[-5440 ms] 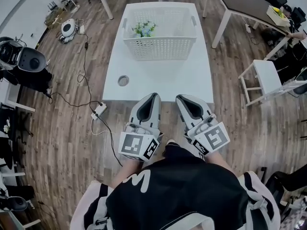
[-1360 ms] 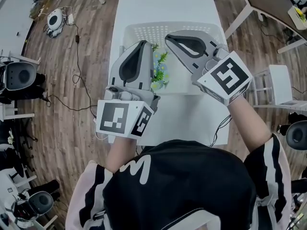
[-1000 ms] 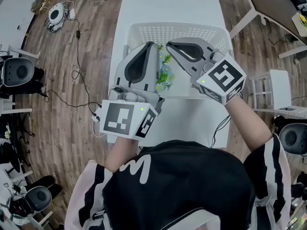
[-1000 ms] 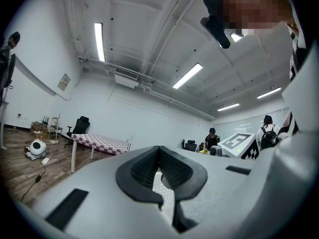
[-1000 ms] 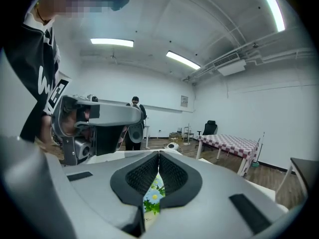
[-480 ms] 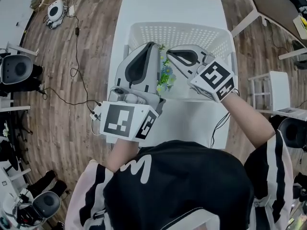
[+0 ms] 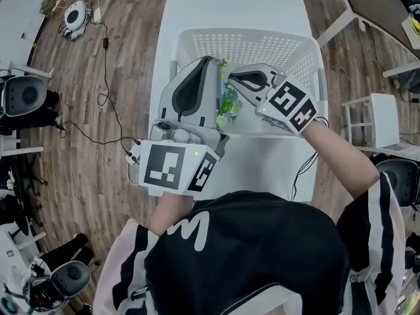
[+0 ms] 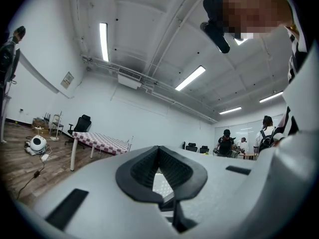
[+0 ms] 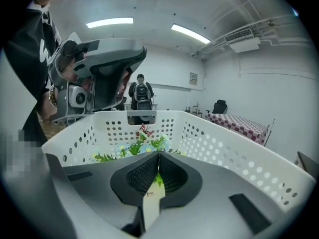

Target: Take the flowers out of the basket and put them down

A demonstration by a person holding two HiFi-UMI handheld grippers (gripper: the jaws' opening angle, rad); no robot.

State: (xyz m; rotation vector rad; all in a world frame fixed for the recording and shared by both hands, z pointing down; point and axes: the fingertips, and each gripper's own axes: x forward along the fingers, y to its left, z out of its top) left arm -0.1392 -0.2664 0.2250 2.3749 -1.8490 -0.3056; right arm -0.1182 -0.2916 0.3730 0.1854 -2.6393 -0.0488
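Right gripper (image 7: 231, 78) lower now, over green-leaved flowers (image 7: 228, 103) (pale blue blooms)

Head view: up high, aiming steeply down onto counter (image 7: 230, 5), basket (image 7: 249, 35), left gripper (image 7: 209, 59), right gripper (image 7: 231, 77). Left gripper view: facing level across room, far wall and ceiling. Right gripper view: tipped down, close inside basket. Head and right gripper views share basket interior, flowers (image 7: 227, 102), left gripper.

White worktop (image 7: 230, 5) beneath the left gripper (image 7: 209, 60) and right gripper (image 7: 231, 77), on a wood floor (image 7: 98, 176); black cable (image 7: 106, 58) and round white device (image 7: 75, 13) to the left gripper's left, small white stand (image 7: 377, 117) to the right gripper's right, checked-cloth table (image 8: 99, 142) ahead of the left gripper.
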